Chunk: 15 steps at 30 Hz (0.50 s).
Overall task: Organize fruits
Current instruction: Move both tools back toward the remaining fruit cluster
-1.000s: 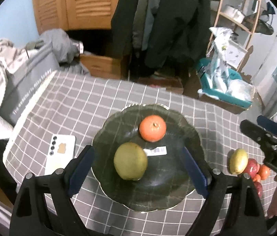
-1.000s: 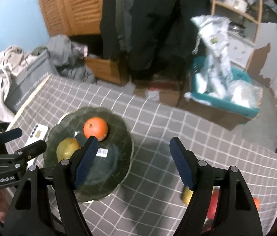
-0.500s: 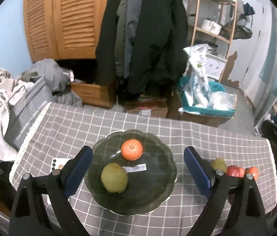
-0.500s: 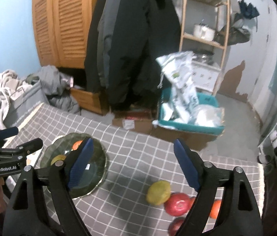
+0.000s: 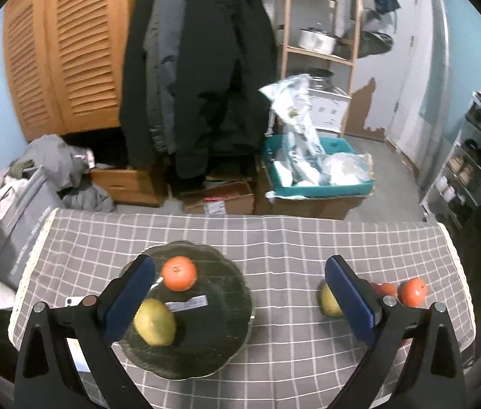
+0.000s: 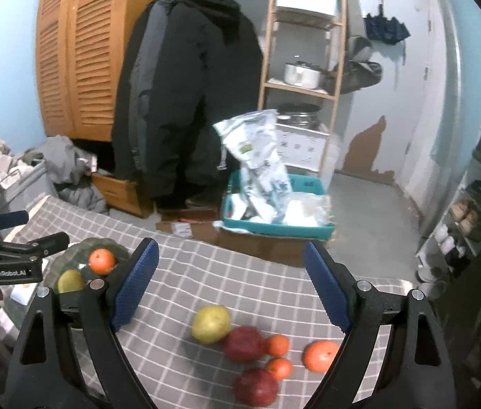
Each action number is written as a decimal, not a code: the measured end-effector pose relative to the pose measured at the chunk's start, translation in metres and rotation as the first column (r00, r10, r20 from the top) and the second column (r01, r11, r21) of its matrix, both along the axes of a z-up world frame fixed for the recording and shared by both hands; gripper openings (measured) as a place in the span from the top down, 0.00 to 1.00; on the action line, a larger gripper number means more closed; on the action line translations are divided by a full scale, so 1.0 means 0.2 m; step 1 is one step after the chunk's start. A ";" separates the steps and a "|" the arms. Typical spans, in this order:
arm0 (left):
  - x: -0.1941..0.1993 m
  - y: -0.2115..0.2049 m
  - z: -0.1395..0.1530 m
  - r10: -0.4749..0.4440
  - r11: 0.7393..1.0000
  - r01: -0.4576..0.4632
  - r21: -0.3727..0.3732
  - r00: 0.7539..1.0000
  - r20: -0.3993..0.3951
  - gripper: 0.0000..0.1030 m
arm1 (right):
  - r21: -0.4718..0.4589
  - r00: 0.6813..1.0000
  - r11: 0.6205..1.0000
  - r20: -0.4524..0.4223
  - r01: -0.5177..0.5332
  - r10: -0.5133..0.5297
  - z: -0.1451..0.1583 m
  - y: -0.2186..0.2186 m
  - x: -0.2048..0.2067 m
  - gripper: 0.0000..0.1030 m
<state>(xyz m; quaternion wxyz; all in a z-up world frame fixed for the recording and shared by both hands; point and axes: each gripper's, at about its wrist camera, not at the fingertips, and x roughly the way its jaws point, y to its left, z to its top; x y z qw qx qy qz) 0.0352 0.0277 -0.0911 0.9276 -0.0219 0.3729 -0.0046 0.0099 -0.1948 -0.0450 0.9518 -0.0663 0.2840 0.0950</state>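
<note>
Currently, the left gripper (image 5: 237, 293) is hovering above the table with its jaws still opening and nothing between them; its blue pads (image 5: 130, 298) are standing wide apart. Just beyond the left pad, the dark glass plate (image 5: 220, 337) is sitting on the grey checked tablecloth (image 5: 274, 238), carrying two fruits — a yellow-green pear (image 5: 154, 322) nearer the camera and an orange (image 5: 179, 272) behind it, with a white barcode label (image 5: 187, 302) lying between them. A white phone (image 5: 71, 301) is showing at the plate's left side, partly hidden by the gripper frame.

The right gripper (image 6: 231, 286) is likewise spread wide and empty. Below it, the loose fruits are lying in a cluster on the cloth: a yellow pear (image 6: 211, 323), two red apples (image 6: 243, 344), two small oranges (image 6: 277, 345) and one larger orange (image 6: 320, 355) — all well apart from the plate.

Beyond the table's far edge, a teal bin (image 5: 318, 189) of plastic bags is resting on a cardboard box, dark coats (image 5: 199, 78) are hanging before a louvred wooden wardrobe (image 5: 59, 54), and a wooden shelf (image 5: 318, 54) is holding a metal pot.
</note>
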 end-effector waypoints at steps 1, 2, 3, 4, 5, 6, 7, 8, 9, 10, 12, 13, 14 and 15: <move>0.00 -0.03 0.00 -0.011 1.000 0.011 0.003 1.000 0.001 0.02 | 0.000 1.000 1.000 0.000 0.011 -0.011 0.00 -0.03 -0.01 0.16; 0.00 -0.06 0.00 -0.026 1.000 0.026 0.006 1.000 0.002 0.02 | 0.000 1.000 1.000 -0.001 0.023 -0.023 -0.01 -0.06 -0.01 0.16; 0.01 -0.09 0.00 -0.036 0.999 0.036 0.009 0.999 -0.001 0.02 | 0.000 0.999 0.999 -0.003 0.036 -0.036 -0.01 -0.09 -0.01 0.16; 0.01 -0.12 0.00 -0.045 0.999 0.045 0.013 0.999 -0.004 0.02 | 0.000 0.999 0.999 -0.004 0.046 -0.046 -0.02 -0.11 -0.01 0.16; 0.02 -0.14 0.01 -0.055 0.998 0.055 0.014 0.998 -0.003 0.02 | 0.002 0.998 0.998 -0.006 0.056 -0.056 -0.02 -0.14 -0.01 0.16; 0.02 -0.17 0.01 -0.068 0.998 0.068 0.015 0.998 -0.002 0.02 | 0.005 0.998 0.998 -0.009 0.064 -0.064 -0.02 -0.17 -0.01 0.16; 0.02 -0.20 0.01 -0.075 0.997 0.075 0.017 0.997 -0.003 0.02 | 0.007 0.997 0.997 -0.013 0.074 -0.074 -0.03 -0.19 -0.02 0.16; 0.02 -0.22 0.01 -0.084 0.996 0.084 0.020 0.996 -0.001 0.02 | 0.010 0.997 0.997 -0.014 0.082 -0.082 -0.03 -0.22 -0.02 0.16; 0.02 -0.25 0.02 -0.093 0.995 0.093 0.023 0.996 0.000 0.02 | 0.013 0.996 0.996 -0.013 0.089 -0.088 -0.03 -0.24 -0.03 0.16; 0.02 -0.27 0.02 -0.098 0.995 0.098 0.026 0.995 -0.001 0.02 | 0.013 0.995 0.995 -0.013 0.096 -0.096 -0.03 -0.26 -0.03 0.16; 0.02 -0.31 0.02 -0.111 0.993 0.111 0.031 0.994 -0.001 0.02 | 0.015 0.994 0.994 -0.013 0.109 -0.109 -0.04 -0.30 -0.04 0.16; 0.03 -0.33 0.02 -0.116 0.993 0.116 0.034 0.993 -0.004 0.02 | 0.016 0.993 0.993 -0.014 0.115 -0.115 -0.04 -0.32 -0.05 0.16; 0.03 -0.34 0.01 -0.120 0.992 0.121 0.036 0.993 -0.006 0.02 | 0.018 0.993 0.993 -0.015 0.121 -0.121 -0.05 -0.33 -0.05 0.16; 0.03 -0.36 0.01 -0.128 0.991 0.128 0.037 0.992 -0.008 0.02 | 0.021 0.992 0.992 -0.019 0.127 -0.126 -0.05 -0.35 -0.06 0.16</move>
